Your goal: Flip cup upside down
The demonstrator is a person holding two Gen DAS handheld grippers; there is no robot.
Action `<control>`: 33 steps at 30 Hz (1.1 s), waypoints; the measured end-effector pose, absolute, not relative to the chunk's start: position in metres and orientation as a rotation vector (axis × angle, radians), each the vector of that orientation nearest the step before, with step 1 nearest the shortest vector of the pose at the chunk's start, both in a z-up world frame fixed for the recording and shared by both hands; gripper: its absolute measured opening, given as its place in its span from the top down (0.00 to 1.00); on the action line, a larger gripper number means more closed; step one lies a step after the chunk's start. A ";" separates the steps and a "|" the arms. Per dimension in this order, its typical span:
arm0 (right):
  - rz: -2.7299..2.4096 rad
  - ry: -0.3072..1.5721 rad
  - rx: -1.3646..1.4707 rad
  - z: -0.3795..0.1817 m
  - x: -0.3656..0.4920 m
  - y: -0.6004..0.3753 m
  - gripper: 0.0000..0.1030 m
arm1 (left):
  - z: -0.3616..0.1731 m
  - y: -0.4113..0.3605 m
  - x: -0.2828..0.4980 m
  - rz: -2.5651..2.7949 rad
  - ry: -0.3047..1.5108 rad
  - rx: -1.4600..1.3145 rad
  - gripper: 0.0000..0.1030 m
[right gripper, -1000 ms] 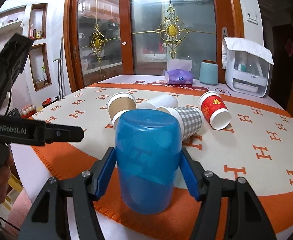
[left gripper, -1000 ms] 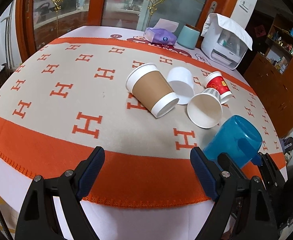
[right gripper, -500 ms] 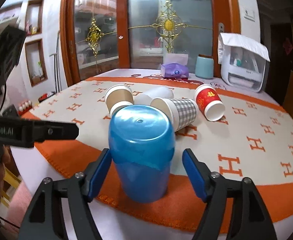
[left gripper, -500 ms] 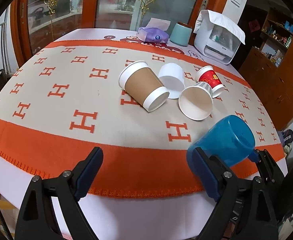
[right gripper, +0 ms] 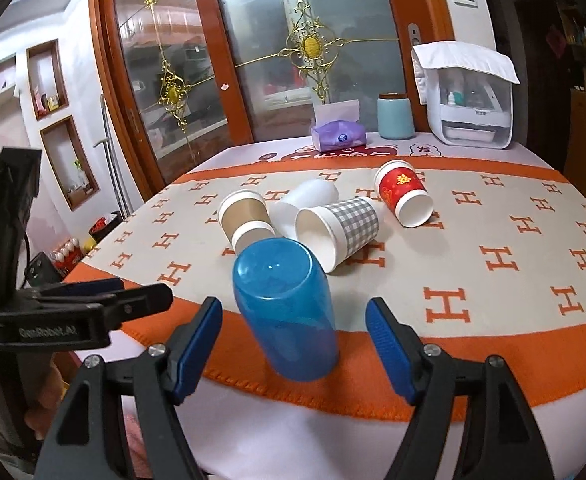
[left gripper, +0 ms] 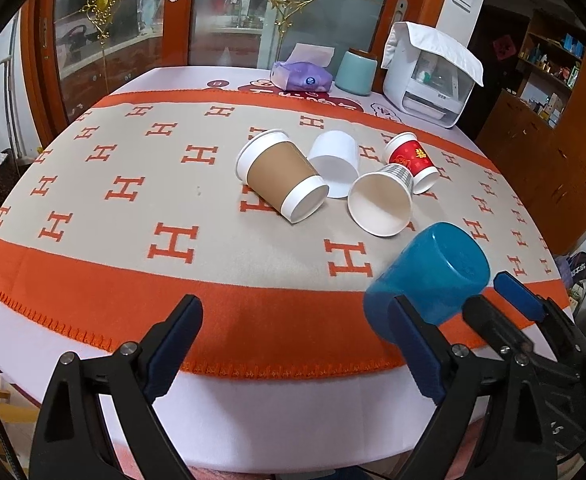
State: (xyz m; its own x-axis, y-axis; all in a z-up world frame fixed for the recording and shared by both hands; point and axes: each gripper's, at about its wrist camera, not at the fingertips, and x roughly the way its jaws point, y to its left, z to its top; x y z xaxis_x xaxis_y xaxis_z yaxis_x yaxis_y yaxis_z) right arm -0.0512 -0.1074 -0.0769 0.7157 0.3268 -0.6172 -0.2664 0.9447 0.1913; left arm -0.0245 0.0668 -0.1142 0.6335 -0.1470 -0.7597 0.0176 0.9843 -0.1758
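A blue plastic cup [right gripper: 285,312] stands upside down on the orange border of the tablecloth, near the front edge. It also shows at the right of the left wrist view [left gripper: 429,276]. My right gripper [right gripper: 293,344] is open, its blue pads either side of the cup and apart from it. My left gripper [left gripper: 293,344] is open and empty over the front edge, left of the cup. The right gripper's fingers [left gripper: 517,300] show beside the cup there.
Four paper cups lie on their sides mid-table: brown [left gripper: 281,176], white [left gripper: 335,162], grey check [left gripper: 383,200], red [left gripper: 413,160]. At the back stand a tissue pack [left gripper: 303,76], a teal canister [left gripper: 357,72] and a white appliance [left gripper: 429,80]. The left gripper's body [right gripper: 53,320] is at left.
My right gripper has opened and drawn back from the blue cup, which now stands free upside down on the cloth. The left gripper has pulled back slightly.
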 end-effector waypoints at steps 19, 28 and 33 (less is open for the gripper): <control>0.237 0.684 0.136 0.013 -0.067 -0.122 0.28 | -0.040 0.047 -0.055 -0.093 0.807 -0.088 0.02; 0.219 0.682 0.137 0.042 -0.069 -0.126 0.28 | -0.001 0.031 -0.050 -0.049 0.786 -0.035 0.01; 0.210 0.674 0.122 0.048 -0.066 -0.127 0.28 | 0.009 0.022 -0.043 -0.040 0.793 -0.030 0.01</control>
State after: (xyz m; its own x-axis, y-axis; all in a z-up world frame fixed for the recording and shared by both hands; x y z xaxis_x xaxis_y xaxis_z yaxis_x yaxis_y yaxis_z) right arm -0.0655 -0.1267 0.0482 0.7614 0.2318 -0.6055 -0.1533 0.9718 0.1793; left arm -0.0427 0.0223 0.0091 0.7009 -0.0475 -0.7117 0.0248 0.9988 -0.0422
